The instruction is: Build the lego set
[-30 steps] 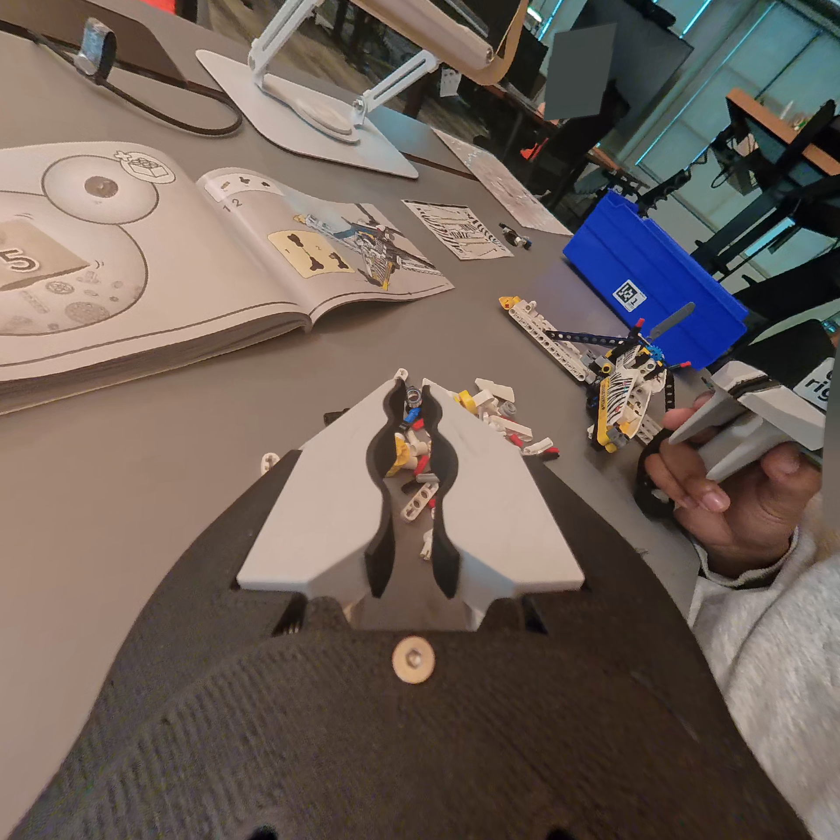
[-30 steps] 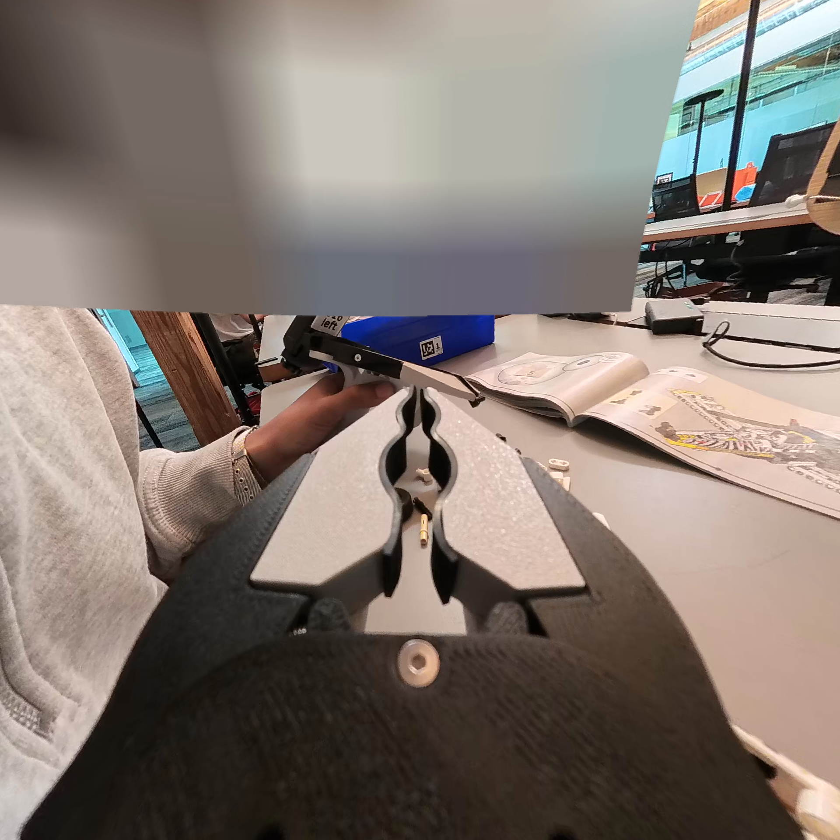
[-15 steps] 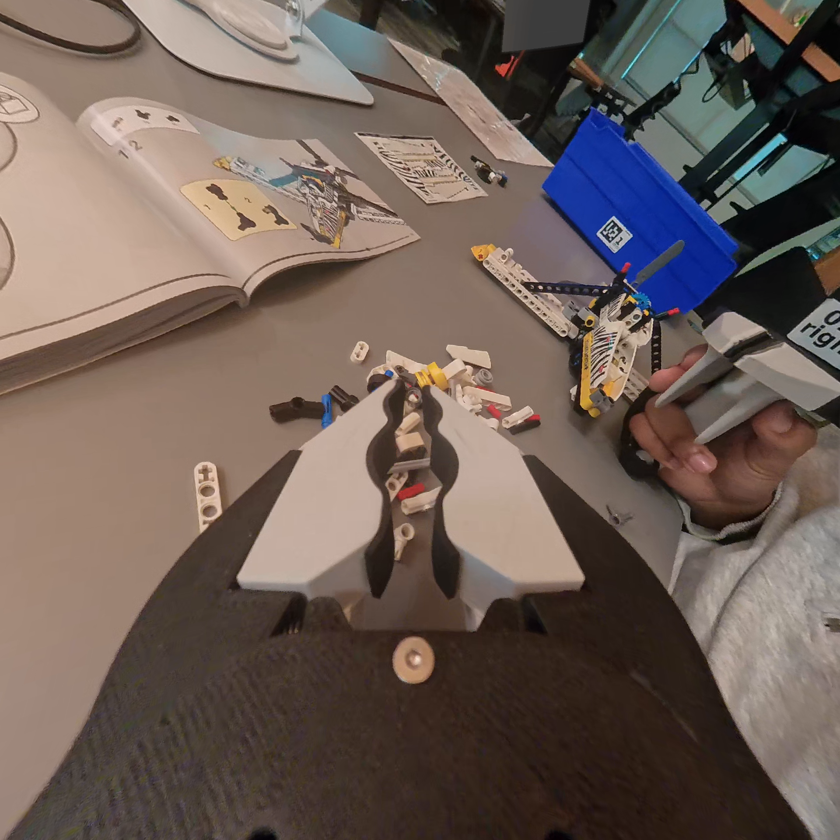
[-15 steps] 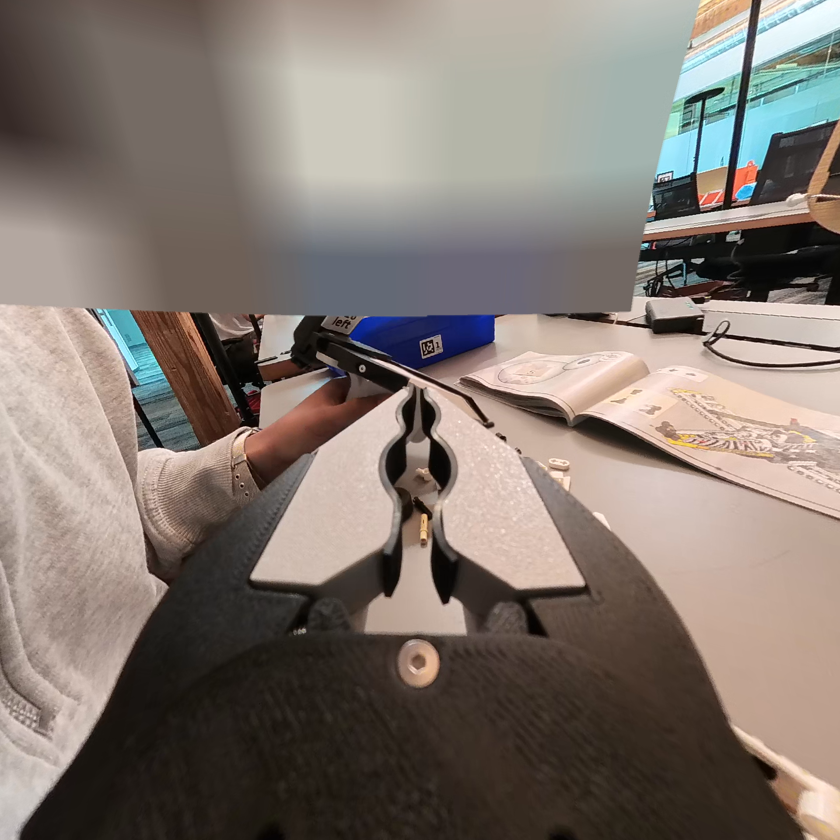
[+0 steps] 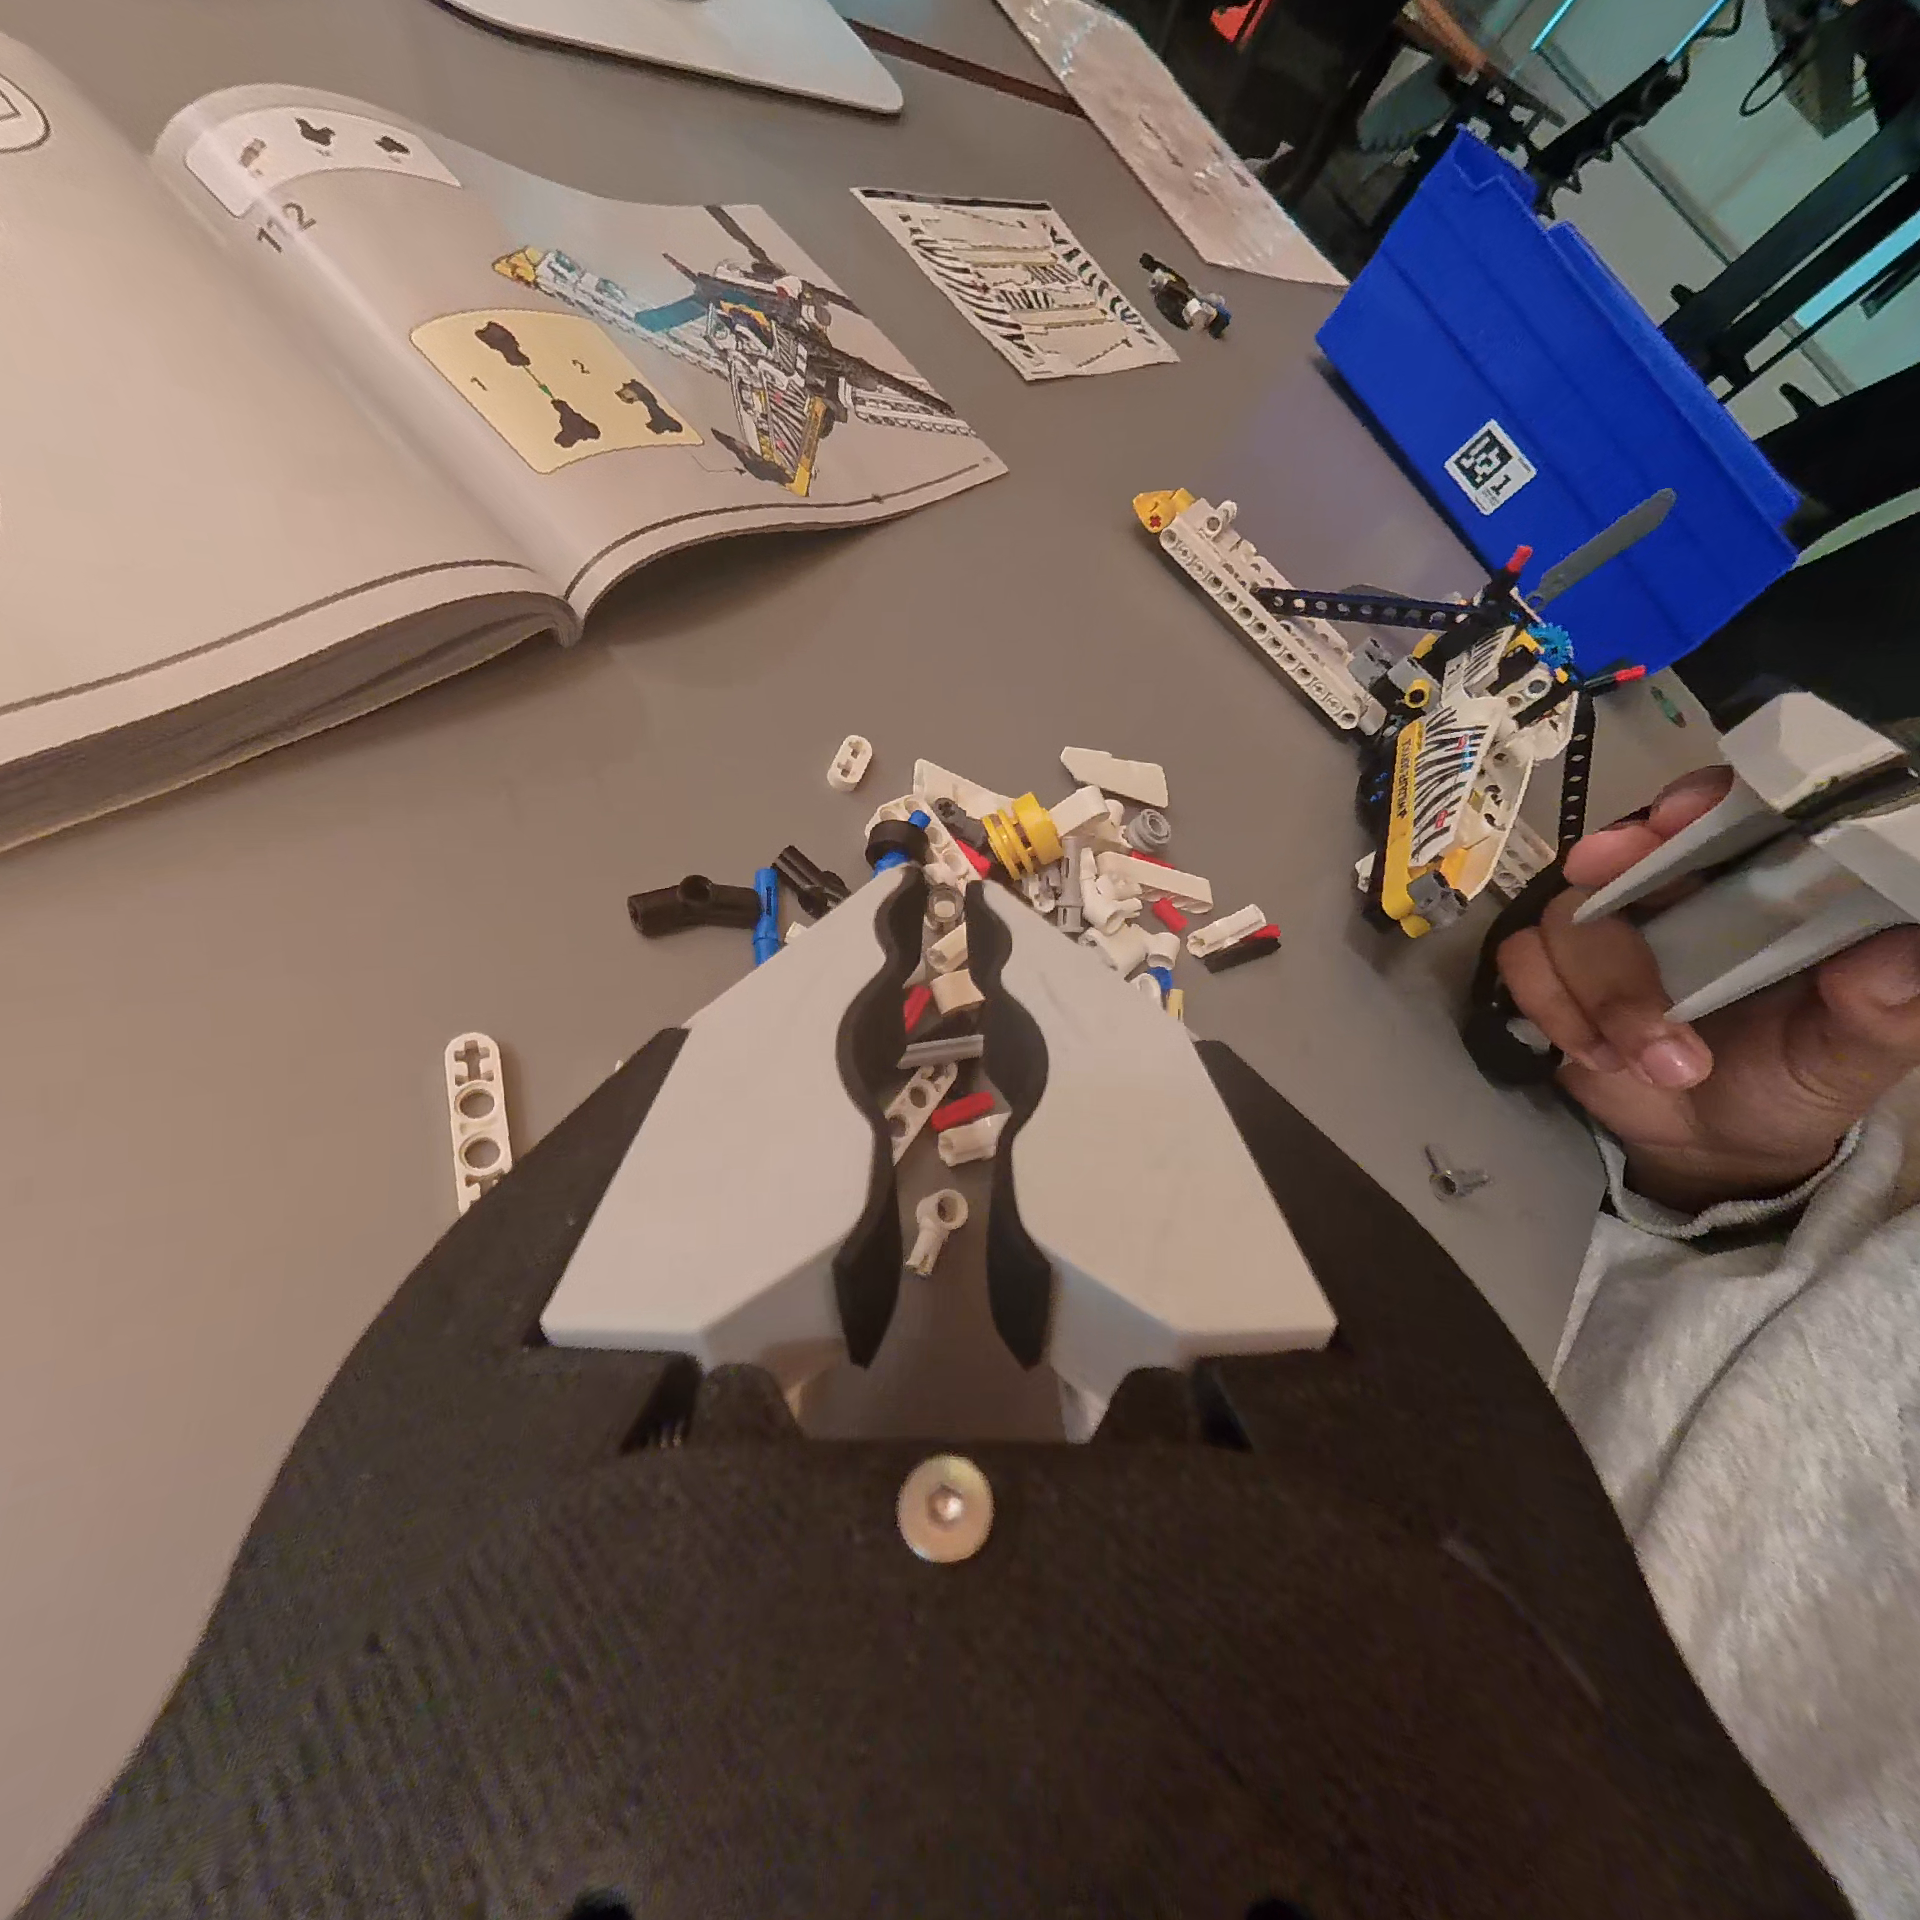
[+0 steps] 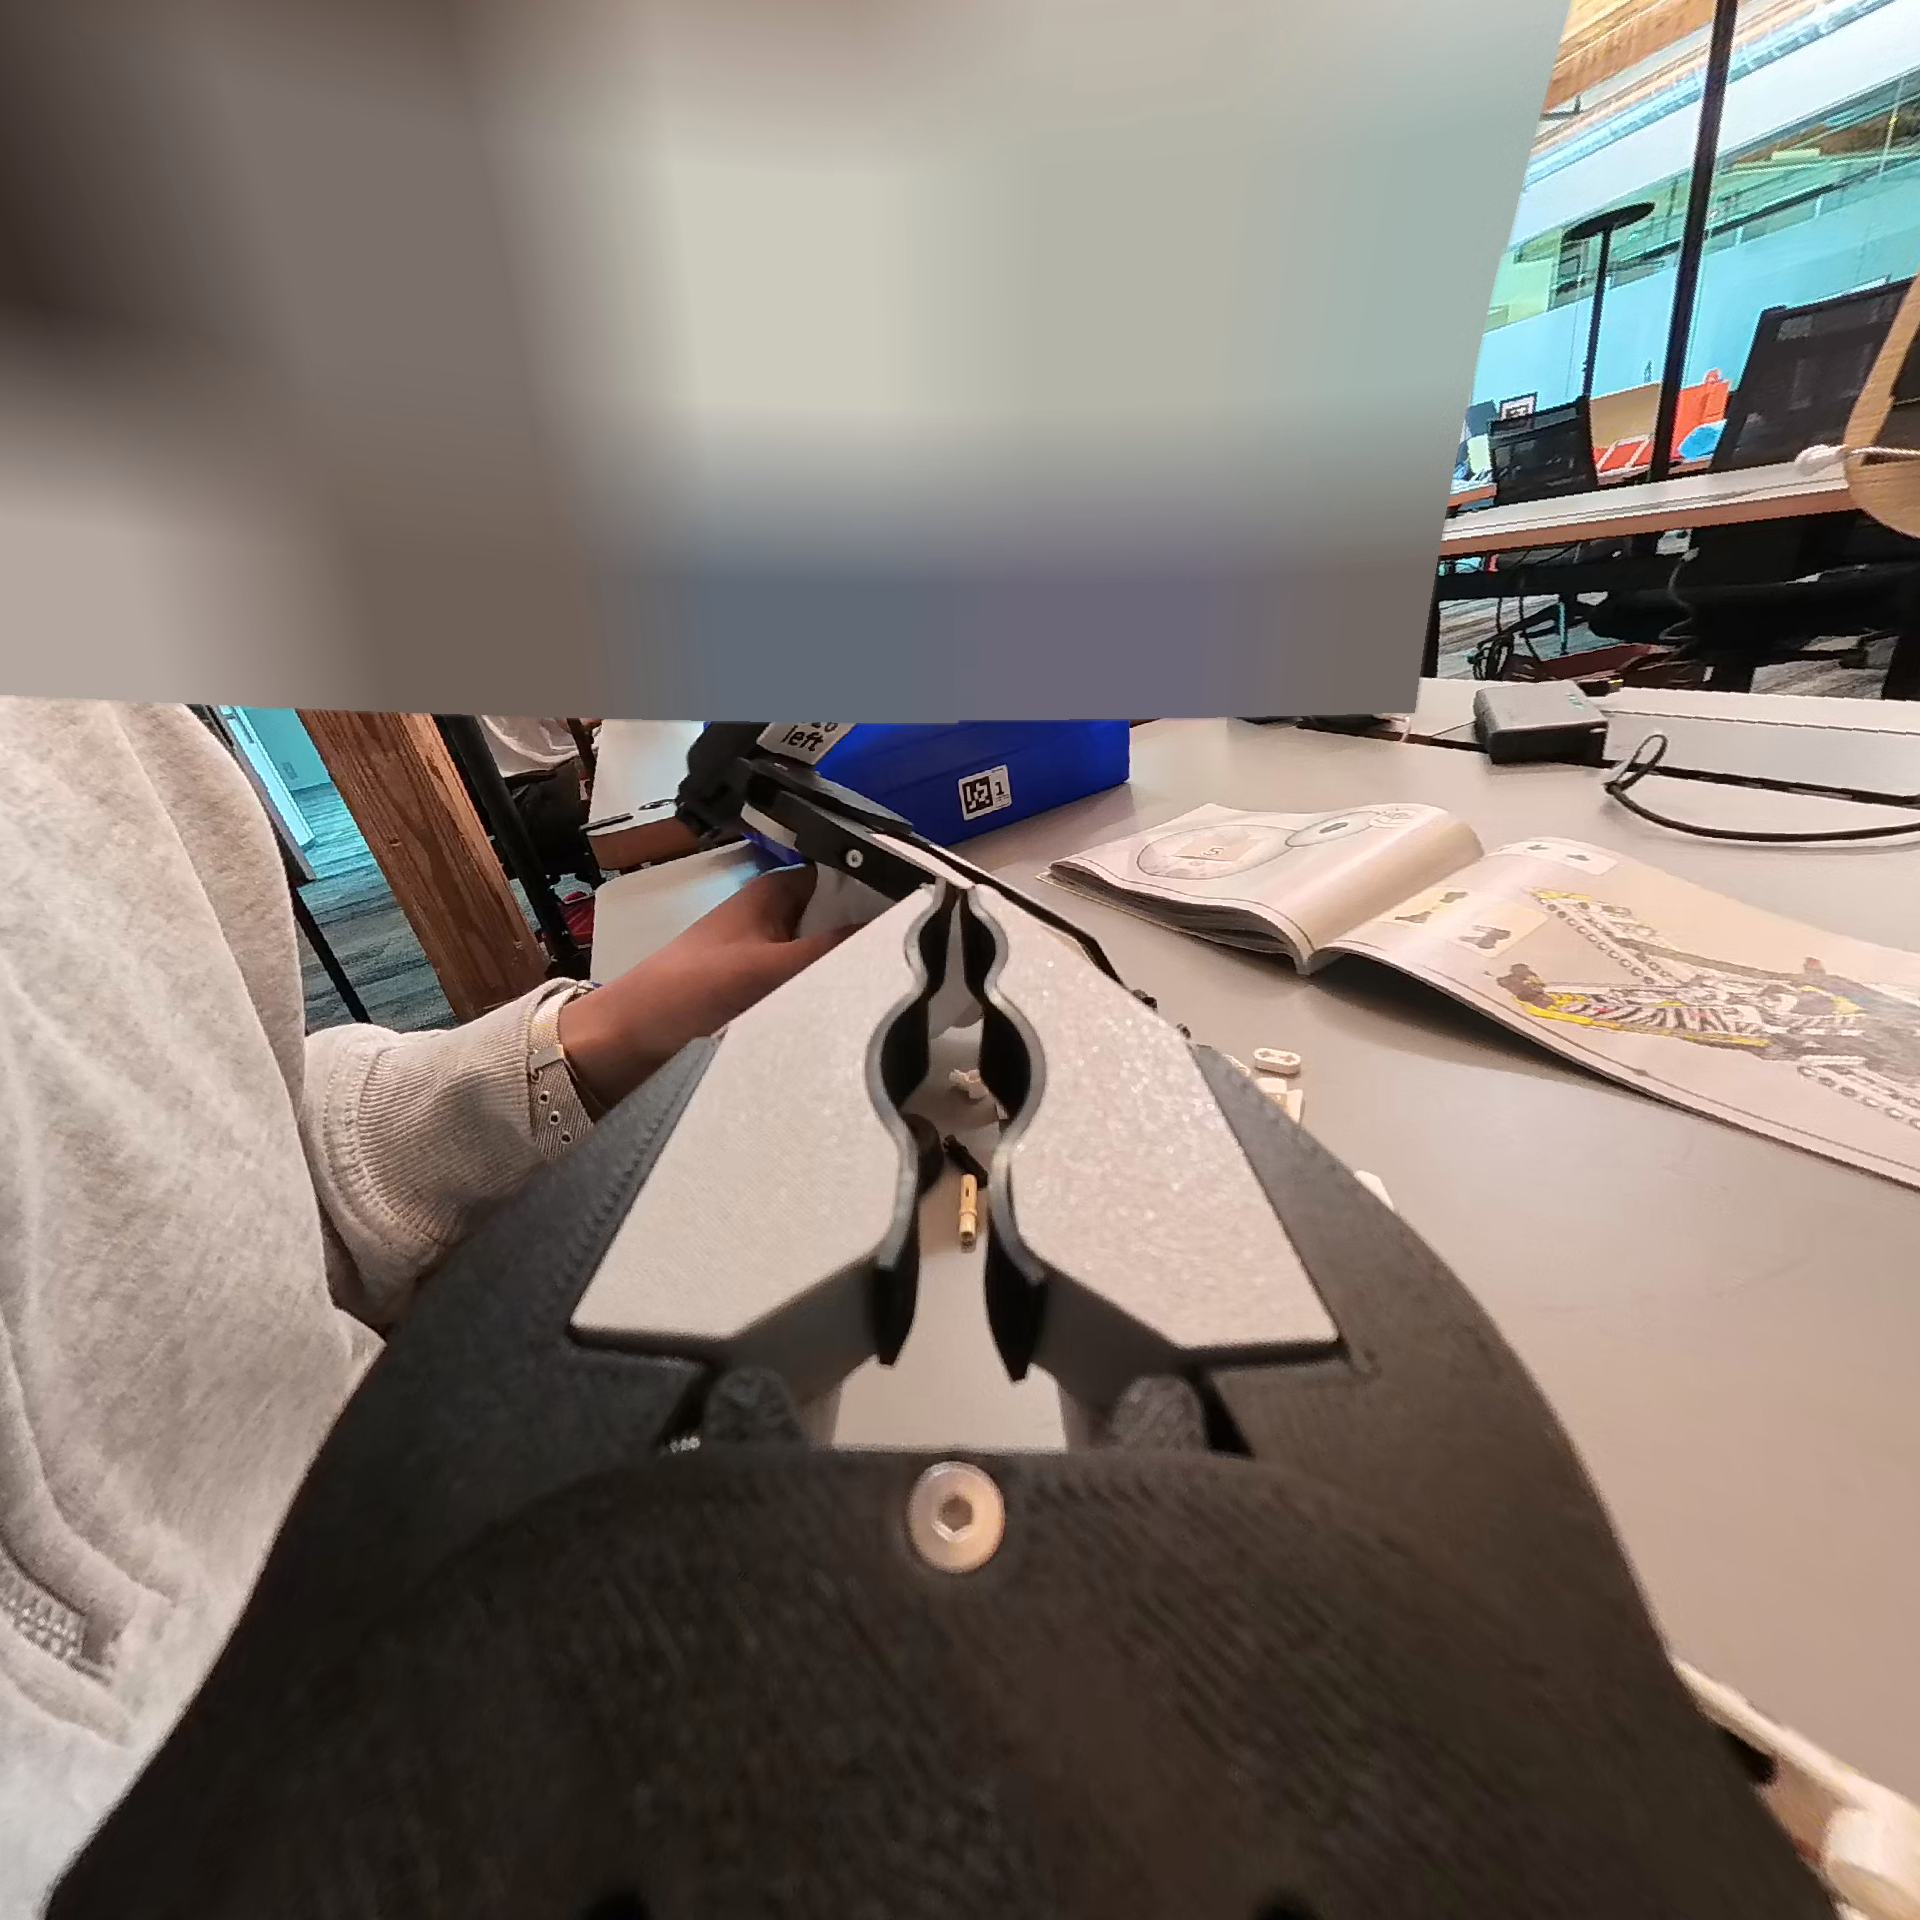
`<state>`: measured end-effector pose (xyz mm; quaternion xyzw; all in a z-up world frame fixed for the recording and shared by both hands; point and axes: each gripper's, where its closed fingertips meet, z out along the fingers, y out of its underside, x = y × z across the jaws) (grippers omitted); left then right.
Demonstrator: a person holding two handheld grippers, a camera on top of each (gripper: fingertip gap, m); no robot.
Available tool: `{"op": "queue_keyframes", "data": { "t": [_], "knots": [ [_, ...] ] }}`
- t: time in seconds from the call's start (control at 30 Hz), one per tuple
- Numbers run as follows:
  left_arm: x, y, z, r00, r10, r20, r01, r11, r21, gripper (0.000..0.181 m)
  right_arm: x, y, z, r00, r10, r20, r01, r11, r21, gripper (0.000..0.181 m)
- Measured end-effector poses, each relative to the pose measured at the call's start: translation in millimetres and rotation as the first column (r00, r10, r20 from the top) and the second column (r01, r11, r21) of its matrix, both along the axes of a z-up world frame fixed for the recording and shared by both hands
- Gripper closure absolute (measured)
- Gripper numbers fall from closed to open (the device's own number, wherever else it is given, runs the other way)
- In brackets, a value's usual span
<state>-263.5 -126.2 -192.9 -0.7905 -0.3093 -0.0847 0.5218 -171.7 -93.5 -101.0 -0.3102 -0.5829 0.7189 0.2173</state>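
Blue bin [image 5: 1538,395] bears a square code sticker [image 5: 1489,464]; booklet [image 5: 312,416] lies open.

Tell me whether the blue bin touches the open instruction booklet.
Apart. The left wrist view shows bare grey table and a sticker sheet between the blue bin and the booklet.

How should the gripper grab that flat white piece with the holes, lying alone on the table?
The white beam lies flat and apart from the pile of loose pieces. Probably best to come straight down from above and pinch its two long edges near the middle: it is thin and narrow, and nothing crowds its sides.
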Motion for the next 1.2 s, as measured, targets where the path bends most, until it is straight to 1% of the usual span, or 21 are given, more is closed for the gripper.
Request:
{"op": "queue_keyframes", "data": {
  "t": [0.63, 0.87, 0.97, 1.1, 1.2],
  "knots": [
    [2, 1, -3, 1.000, -0.013, 0.027, 0.013, 1.000, -0.006, 0.176, -2, -1, -1, 1.000, 0.000, -0.001, 0.000, 1.000, 0.004, 0.181],
    [2, 1, 1, 1.000, -0.009, 0.001, 0.009, 1.000, 0.002, 0.174, -2, 0, -1, 1.000, -0.003, -0.006, 0.003, 1.000, 0.003, 0.181],
    [-1, 7, 4, 1.000, -0.014, -0.026, 0.015, 1.000, 0.011, 0.173, -2, -1, -1, 1.000, -0.001, -0.005, 0.001, 1.000, 0.005, 0.181],
    [1, 22, 0, 0.996, -0.074, -0.050, 0.073, 0.997, -0.036, 0.178, -2, -1, -1, 1.000, -0.004, -0.011, 0.004, 1.000, 0.010, 0.181],
    [7, 30, -9, 0.992, -0.120, -0.047, 0.115, 0.988, -0.106, 0.180, -1, -1, -1, 1.000, -0.004, -0.014, 0.004, 1.000, 0.009, 0.181]
  ]
}}
